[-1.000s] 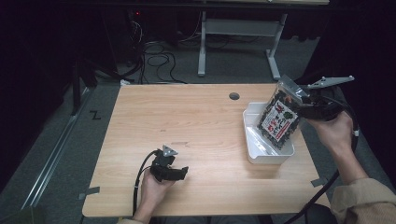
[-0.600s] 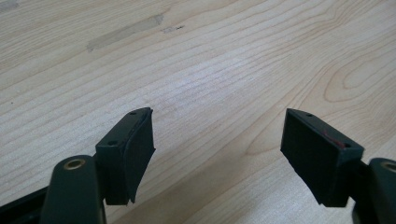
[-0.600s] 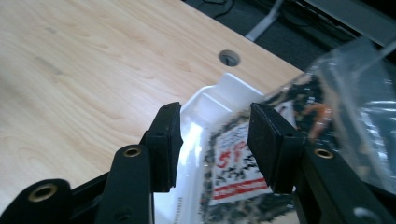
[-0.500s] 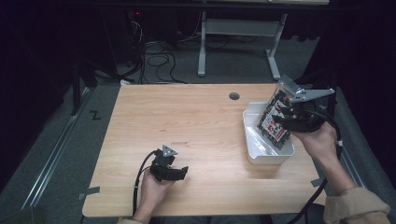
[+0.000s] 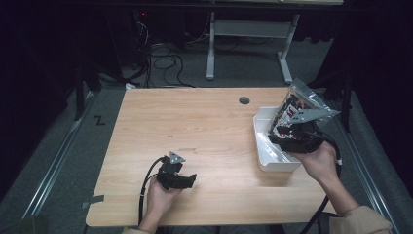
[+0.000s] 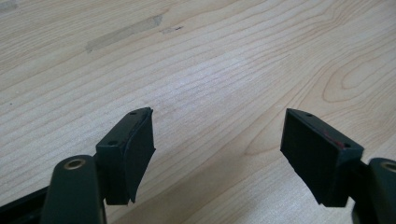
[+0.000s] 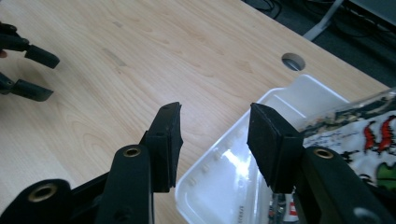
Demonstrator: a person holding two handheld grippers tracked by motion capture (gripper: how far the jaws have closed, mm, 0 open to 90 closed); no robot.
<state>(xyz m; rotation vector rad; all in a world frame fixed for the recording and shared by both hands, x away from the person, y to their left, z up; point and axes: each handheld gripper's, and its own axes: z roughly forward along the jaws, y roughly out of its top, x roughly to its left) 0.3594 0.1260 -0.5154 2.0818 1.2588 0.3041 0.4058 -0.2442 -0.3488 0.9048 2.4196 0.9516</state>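
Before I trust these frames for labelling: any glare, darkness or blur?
High view: surroundings very dark, table evenly lit. Left gripper view: soft sheen on the wood, near jaws slightly soft. Right gripper view: white tray glares, packet at the edge blurred.

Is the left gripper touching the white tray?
Apart. The high view shows the left gripper well away from the white tray, bare wood between them.
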